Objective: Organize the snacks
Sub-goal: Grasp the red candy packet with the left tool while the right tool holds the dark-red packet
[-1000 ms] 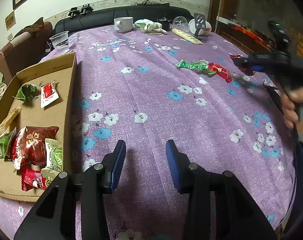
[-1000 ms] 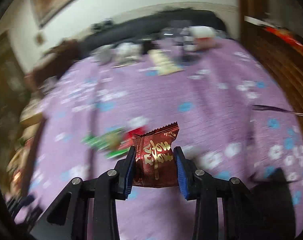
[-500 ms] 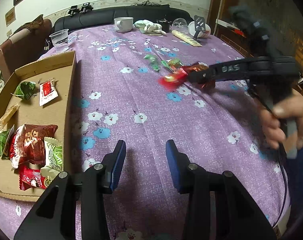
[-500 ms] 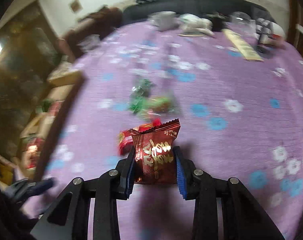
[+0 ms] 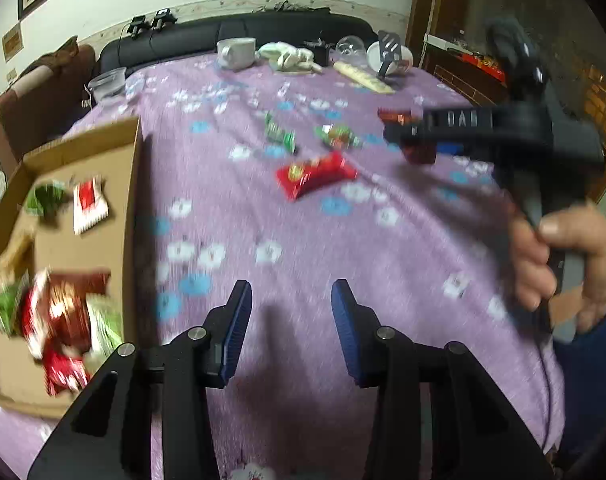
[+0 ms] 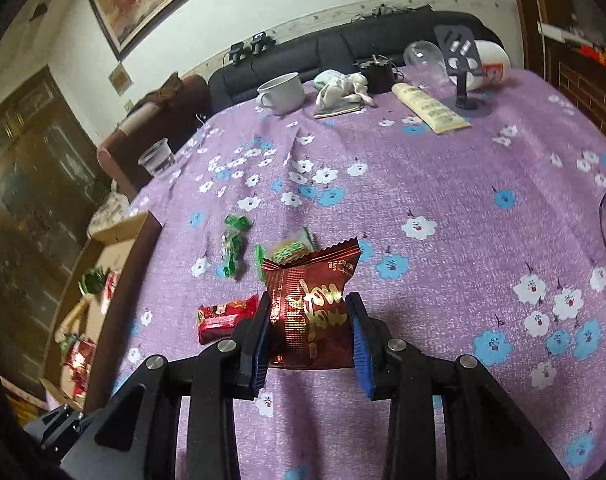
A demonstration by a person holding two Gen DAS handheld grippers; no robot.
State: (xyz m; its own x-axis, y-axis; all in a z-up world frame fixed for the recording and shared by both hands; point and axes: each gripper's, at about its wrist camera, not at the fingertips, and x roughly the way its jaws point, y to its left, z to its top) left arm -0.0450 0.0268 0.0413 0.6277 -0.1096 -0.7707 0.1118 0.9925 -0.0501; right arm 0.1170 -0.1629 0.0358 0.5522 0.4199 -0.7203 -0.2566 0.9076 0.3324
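My right gripper (image 6: 309,322) is shut on a dark red snack packet (image 6: 309,304) with gold lettering, held above the purple flowered tablecloth (image 6: 443,184). In the left wrist view that gripper (image 5: 417,140) hangs at the right, carried by a hand (image 5: 563,256). A red bar wrapper (image 5: 315,174) (image 6: 225,316) and two green candies (image 5: 281,134) (image 6: 233,250) lie on the cloth. My left gripper (image 5: 291,320) stands open over bare cloth with nothing between its fingers. A cardboard tray (image 5: 131,184) at the left holds several snack packets (image 5: 63,312).
At the far end stand a white mug (image 6: 283,94), a crumpled cloth (image 6: 341,90), a cream tube (image 6: 429,110), a clear plastic cup (image 6: 157,158), a phone stand (image 6: 461,64) and a white bowl (image 6: 491,68). A dark sofa (image 6: 343,46) lies behind.
My right gripper has swung leftward across the table with the dark red packet. The red bar and green candies on the cloth have shifted. The left gripper has stayed put.
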